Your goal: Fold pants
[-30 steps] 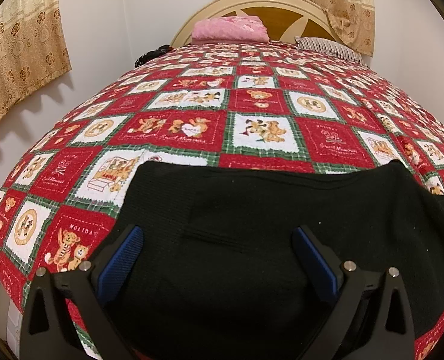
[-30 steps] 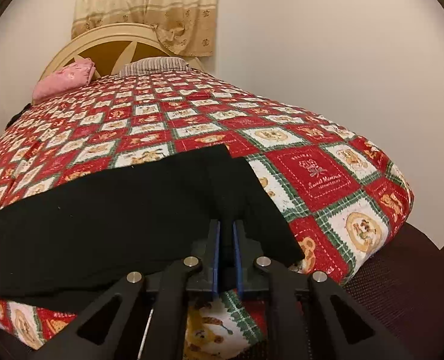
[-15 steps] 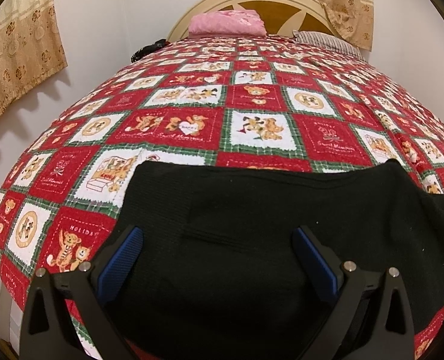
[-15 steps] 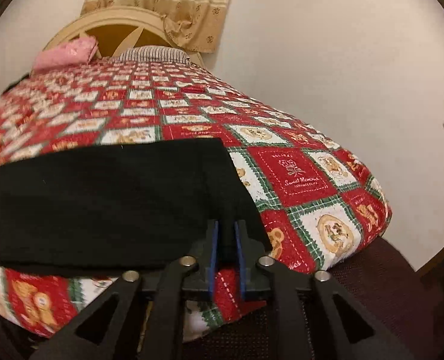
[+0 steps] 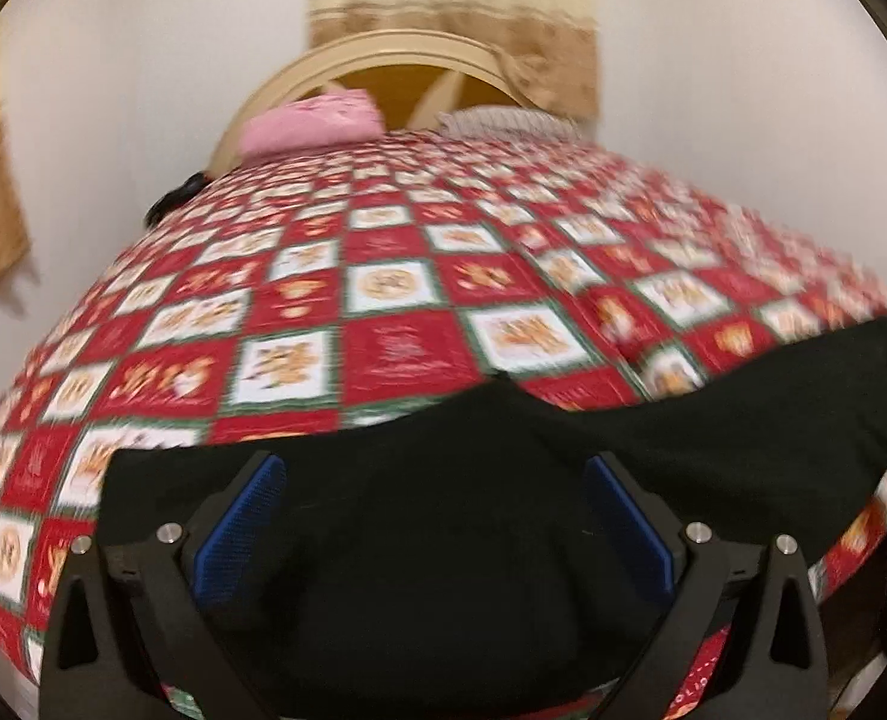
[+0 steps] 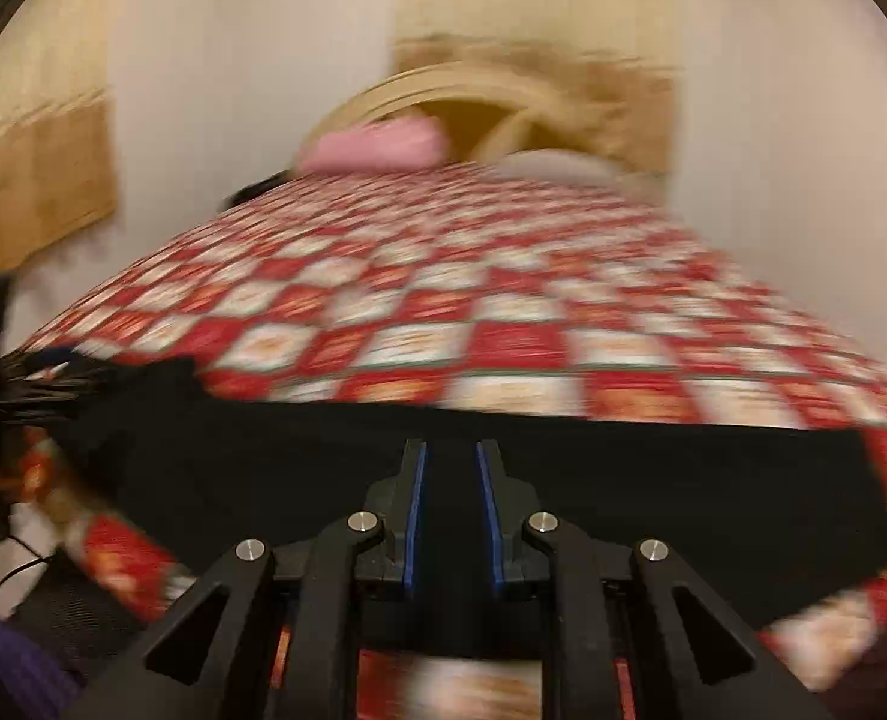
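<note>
The black pants (image 5: 713,432) lie flat in a long band across the near edge of the bed's red, white and green quilt (image 5: 401,354). My left gripper (image 5: 434,468) hovers over their left part, open wide, with nothing pinched between its blue pads. In the blurred right wrist view the pants (image 6: 683,480) stretch from side to side. My right gripper (image 6: 450,450) is above their middle, its jaws a narrow gap apart. Only the cloth below shows through that gap. The far edge of the pants rises in a small peak near the middle.
A pink pillow (image 5: 311,126) and a striped pillow (image 5: 503,120) lie by the cream headboard (image 5: 383,48). A dark object (image 5: 173,198) sits at the bed's far left edge. Walls with tan curtains (image 6: 35,180) close in the bed. Beyond the pants the quilt (image 6: 503,348) carries nothing.
My right gripper let go of the pants' right corner, its jaws parted a little, and it swung left along the pants. The left gripper shifted right and rolled. Both views are now blurred.
</note>
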Demonstrator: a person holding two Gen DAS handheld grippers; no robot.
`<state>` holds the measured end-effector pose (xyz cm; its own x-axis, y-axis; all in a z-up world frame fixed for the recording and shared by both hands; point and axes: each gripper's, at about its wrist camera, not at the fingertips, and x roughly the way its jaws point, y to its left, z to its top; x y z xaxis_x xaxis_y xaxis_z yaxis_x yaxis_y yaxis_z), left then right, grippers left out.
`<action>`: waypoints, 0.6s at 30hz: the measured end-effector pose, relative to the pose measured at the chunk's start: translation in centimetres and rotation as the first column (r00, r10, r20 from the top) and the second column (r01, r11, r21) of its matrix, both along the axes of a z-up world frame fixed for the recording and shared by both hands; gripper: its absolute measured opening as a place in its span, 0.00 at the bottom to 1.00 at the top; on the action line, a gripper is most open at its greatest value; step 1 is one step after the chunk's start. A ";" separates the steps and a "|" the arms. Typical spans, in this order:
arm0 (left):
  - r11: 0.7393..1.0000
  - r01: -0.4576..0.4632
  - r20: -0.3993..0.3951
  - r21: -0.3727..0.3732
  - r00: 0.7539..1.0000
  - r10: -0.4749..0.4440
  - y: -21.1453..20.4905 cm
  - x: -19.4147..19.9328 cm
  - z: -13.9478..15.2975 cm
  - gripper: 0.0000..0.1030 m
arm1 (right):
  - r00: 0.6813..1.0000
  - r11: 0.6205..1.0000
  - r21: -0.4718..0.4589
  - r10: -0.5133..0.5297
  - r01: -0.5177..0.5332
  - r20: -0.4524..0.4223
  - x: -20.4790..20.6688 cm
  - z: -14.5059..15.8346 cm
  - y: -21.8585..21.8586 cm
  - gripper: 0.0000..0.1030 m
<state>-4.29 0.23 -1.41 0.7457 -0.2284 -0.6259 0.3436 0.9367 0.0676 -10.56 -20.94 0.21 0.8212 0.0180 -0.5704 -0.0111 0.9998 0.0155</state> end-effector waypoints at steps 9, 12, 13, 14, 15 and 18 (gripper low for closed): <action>0.999 -0.036 -0.106 -0.022 0.994 0.034 1.0 0.9 -3.1 0.99 | 0.922 0.926 -0.019 0.374 -0.378 -0.100 9.0 -1.9 6.8 0.17; 0.996 -0.048 -0.125 -0.071 0.991 0.039 1.6 1.0 -4.7 1.00 | 0.871 0.873 -0.103 0.454 -0.477 -0.189 11.7 -3.5 8.6 0.17; 0.997 -0.043 -0.118 -0.070 0.992 0.035 1.6 0.9 -4.6 1.00 | 0.855 0.859 -0.104 0.472 -0.501 -0.217 12.3 -3.9 8.9 0.17; 0.998 -0.037 -0.117 -0.057 0.993 0.031 1.4 0.8 -4.6 1.00 | 0.831 0.842 -0.095 0.495 -0.531 -0.252 13.0 -4.4 9.3 0.17; 0.998 -0.035 -0.116 -0.058 0.993 0.029 1.3 0.8 -4.7 1.00 | 0.810 0.826 -0.082 0.519 -0.557 -0.273 13.4 -4.7 9.4 0.17; 0.997 -0.030 -0.119 -0.072 0.993 0.021 1.5 0.9 -4.7 1.00 | 0.758 0.775 -0.093 0.576 -0.626 -0.307 13.4 -4.9 9.8 0.17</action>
